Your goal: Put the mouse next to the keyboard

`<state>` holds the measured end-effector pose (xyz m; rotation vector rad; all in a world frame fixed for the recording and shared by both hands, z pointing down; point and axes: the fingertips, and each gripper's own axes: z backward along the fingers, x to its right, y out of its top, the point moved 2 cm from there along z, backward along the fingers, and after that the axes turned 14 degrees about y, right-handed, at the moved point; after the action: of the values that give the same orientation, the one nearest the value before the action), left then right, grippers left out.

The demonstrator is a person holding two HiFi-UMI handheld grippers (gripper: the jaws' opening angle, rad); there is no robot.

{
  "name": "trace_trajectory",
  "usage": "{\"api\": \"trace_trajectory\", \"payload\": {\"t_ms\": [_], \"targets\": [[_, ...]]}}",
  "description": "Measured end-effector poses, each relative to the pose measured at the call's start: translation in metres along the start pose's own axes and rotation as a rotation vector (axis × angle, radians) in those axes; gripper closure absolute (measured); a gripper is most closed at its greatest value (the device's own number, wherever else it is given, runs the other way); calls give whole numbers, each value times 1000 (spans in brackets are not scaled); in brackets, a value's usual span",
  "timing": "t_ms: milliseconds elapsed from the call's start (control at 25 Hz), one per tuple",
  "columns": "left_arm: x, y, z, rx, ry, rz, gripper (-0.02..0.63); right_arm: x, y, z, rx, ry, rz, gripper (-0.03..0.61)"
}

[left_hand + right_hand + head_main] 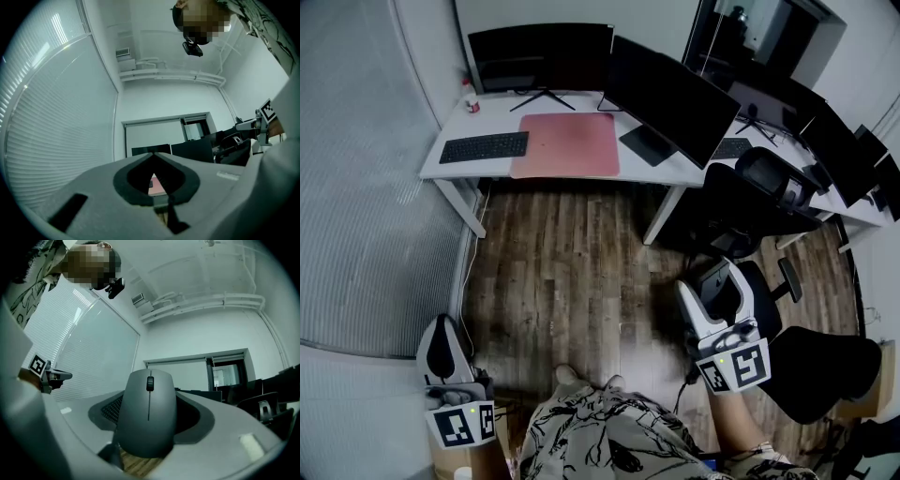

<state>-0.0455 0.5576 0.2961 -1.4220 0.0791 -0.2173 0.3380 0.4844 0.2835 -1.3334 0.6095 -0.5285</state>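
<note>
We see keyboard (484,147) on desk (448,129), pink mat (565,143) beside it, black chair (769,180) to its right | right tongs (712,279) spread wide, gripping mouse (147,411) well apart from keyboard | left tongs (442,321) closed, empty

A wood floor (572,262) fills the middle of the head view. At the top, a white desk (492,117) holds two dark monitors (542,56) against a white wall (656,19). Blinds (356,187) cover the left edge, and black chairs (773,178) stand at the right.
</note>
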Motion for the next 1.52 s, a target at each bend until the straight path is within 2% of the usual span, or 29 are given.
{"api": "trace_trajectory", "payload": {"t_ms": [560, 760, 1040, 1520], "targets": [[-37, -13, -20, -11, -31, 15, 623, -26, -3, -31, 19, -30, -39, 278], [-43, -20, -28, -28, -60, -5, 623, -35, -8, -39, 9, -30, -60, 278], [-37, -28, -47, -34, -58, 5, 623, -18, -15, -49, 31, -35, -92, 278], [-20, -30, -102, -31, -25, 1, 623, 32, -26, -86, 40, -21, -83, 276]]}}
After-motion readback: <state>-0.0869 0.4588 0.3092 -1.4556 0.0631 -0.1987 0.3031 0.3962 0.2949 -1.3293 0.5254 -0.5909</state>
